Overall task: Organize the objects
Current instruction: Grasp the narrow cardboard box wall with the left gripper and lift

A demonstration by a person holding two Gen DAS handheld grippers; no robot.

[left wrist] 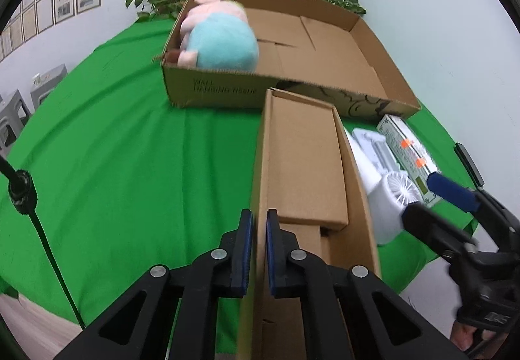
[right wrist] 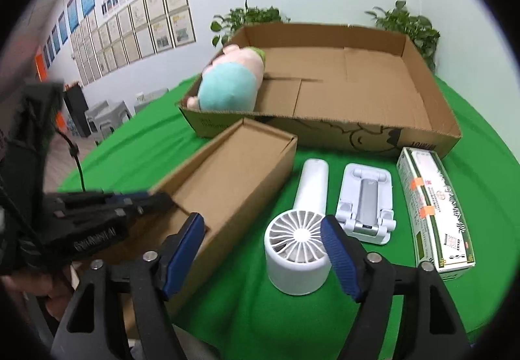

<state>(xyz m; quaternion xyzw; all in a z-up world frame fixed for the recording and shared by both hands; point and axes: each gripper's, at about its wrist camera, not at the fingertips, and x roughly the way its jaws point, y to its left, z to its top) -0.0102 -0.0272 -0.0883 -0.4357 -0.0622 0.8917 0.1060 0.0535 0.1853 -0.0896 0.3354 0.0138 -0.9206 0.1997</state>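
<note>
Two cartons frame the work: the small open carton [left wrist: 305, 165], whose left wall my left gripper [left wrist: 259, 249] pinches between its blue pads, and the large shallow box [right wrist: 419, 132] beyond it on the green cloth [left wrist: 130, 165]. The small carton lies near me with its far end close to the big box's near wall (whether it rests flat or is slightly lifted, I cannot tell). My right gripper [right wrist: 263, 249] hangs with its jaws spread wide and nothing between them, low over the round head of the white handheld fan [right wrist: 300, 243], which lies on the cloth just right of the small carton. Right of the fan lies the white folding stand [right wrist: 365, 207], and right of that the long green-and-white packet [right wrist: 435, 213]; all three are apart from one another. Inside the big box, at its left end, sits the plush toy [right wrist: 227, 83]; the rest of its floor is bare cardboard.

Step in hand, as I judge it: steadying the small carton while I reach for the fan. The next move calls for lowering my spread jaws around the fan's head or handle and closing squarely, since the smooth round casing may slip.
</note>
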